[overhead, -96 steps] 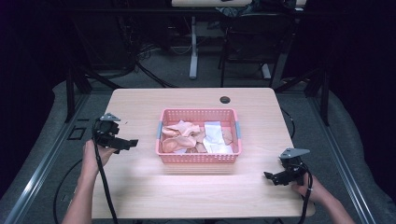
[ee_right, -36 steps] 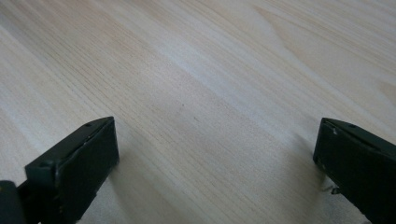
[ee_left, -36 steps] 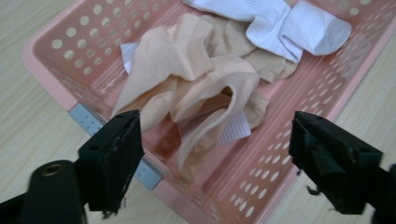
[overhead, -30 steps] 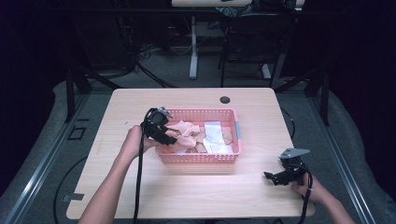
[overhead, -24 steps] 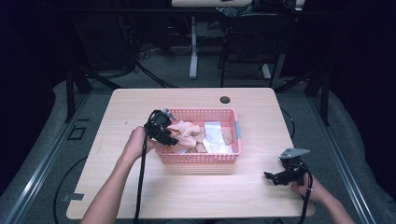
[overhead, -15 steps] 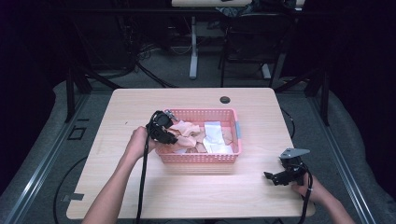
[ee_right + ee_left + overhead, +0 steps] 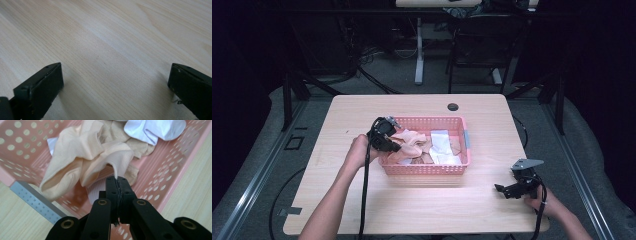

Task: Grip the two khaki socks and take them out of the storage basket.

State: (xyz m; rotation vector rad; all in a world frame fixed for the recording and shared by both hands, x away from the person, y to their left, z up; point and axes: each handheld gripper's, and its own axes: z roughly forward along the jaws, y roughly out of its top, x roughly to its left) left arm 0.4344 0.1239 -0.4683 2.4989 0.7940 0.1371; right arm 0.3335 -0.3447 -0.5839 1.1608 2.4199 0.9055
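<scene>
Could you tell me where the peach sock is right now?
In the high view the peach sock lies at the left end of the pink basket, beside white socks; the left gripper is shut on its edge.

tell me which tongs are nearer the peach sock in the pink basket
Left. The left tongs have just closed on an edge of the peach sock inside the pink basket. The right tongs rest open on the table, well away from the basket.

- Peach sock point(image 7: 82, 157): soft, crumpled cloth, heaped at the left end of the pink perforated basket point(image 7: 460, 131), one thin edge pulled up and pinched.
- It lies on tan socks point(image 7: 136, 143), near a white sock point(image 7: 155, 128).
</scene>
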